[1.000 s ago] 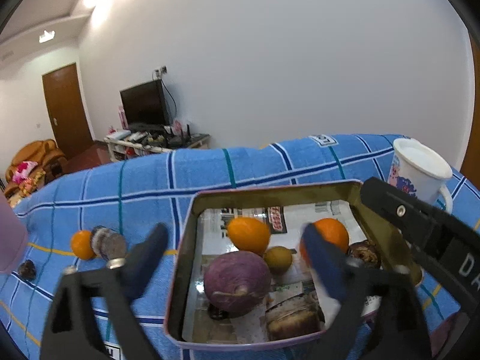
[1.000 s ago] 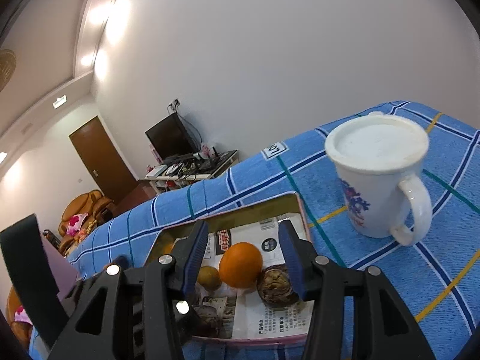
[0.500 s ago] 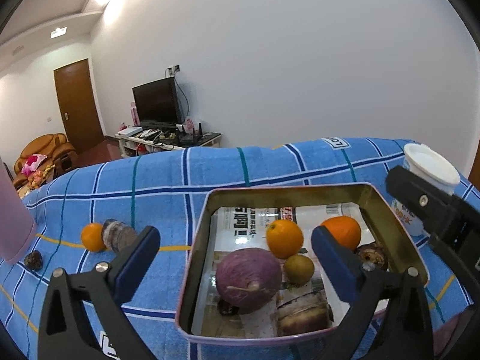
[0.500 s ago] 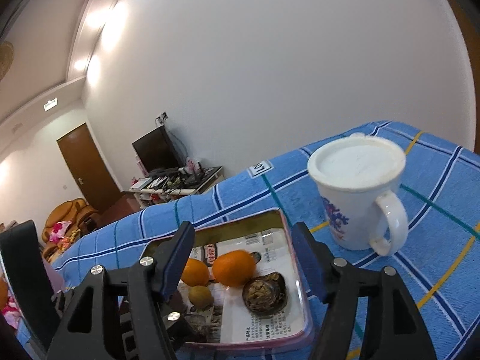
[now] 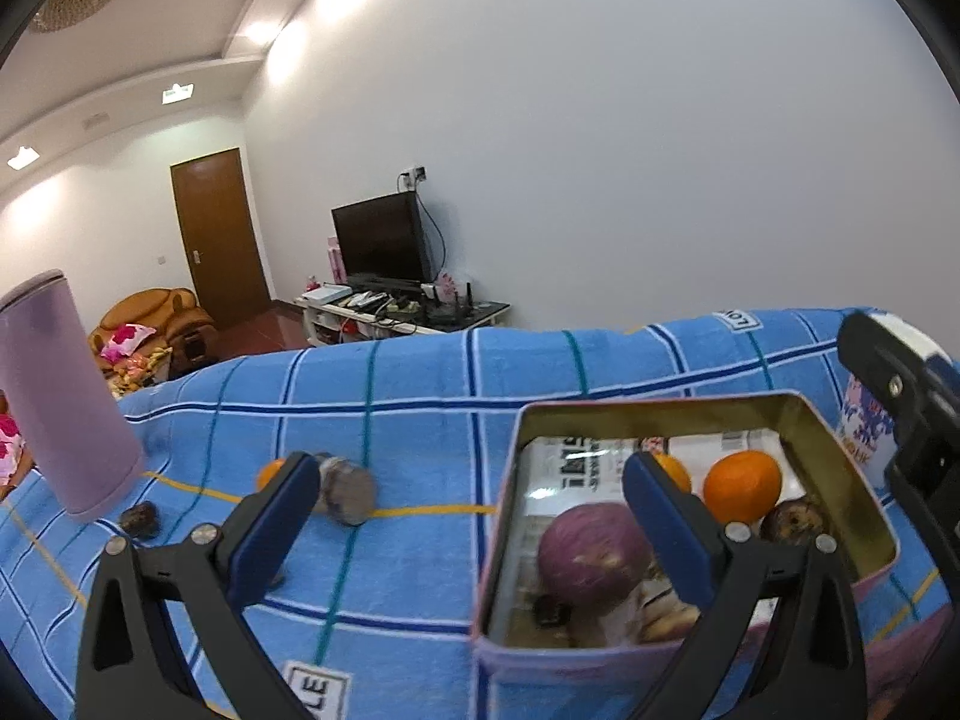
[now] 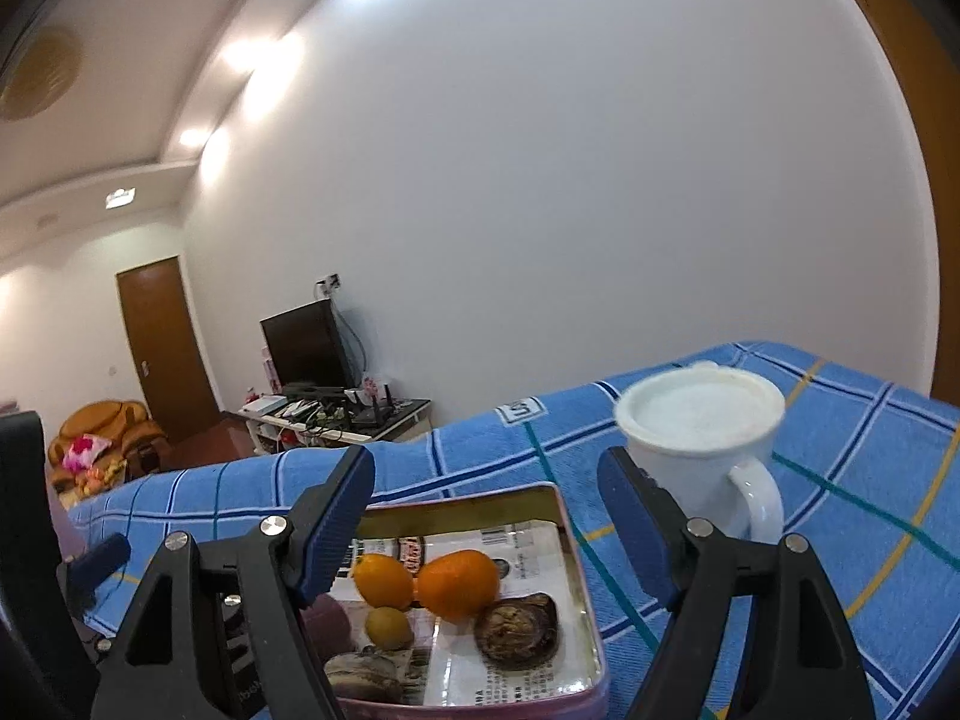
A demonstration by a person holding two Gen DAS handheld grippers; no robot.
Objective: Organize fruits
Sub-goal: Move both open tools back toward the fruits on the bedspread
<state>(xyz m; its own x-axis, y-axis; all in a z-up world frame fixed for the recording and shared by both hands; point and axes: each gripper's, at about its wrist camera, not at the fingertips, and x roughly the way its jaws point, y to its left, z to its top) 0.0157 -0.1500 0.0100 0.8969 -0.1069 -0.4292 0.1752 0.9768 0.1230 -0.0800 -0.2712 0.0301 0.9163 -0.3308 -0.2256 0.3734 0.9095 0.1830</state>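
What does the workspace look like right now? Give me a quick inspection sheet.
Surface: blue checked cloth.
Job's things: tin tray holds two oranges, a purple round vegetable, a small yellow-green fruit and a brown wrinkled piece; another orange lies on the cloth beside a grey-brown lump.
Clutter: white mug, pink tumbler.
Grippers: left gripper and right gripper both open, empty.
Cables: nothing seen on the cloth.
Surroundings: TV, brown door.
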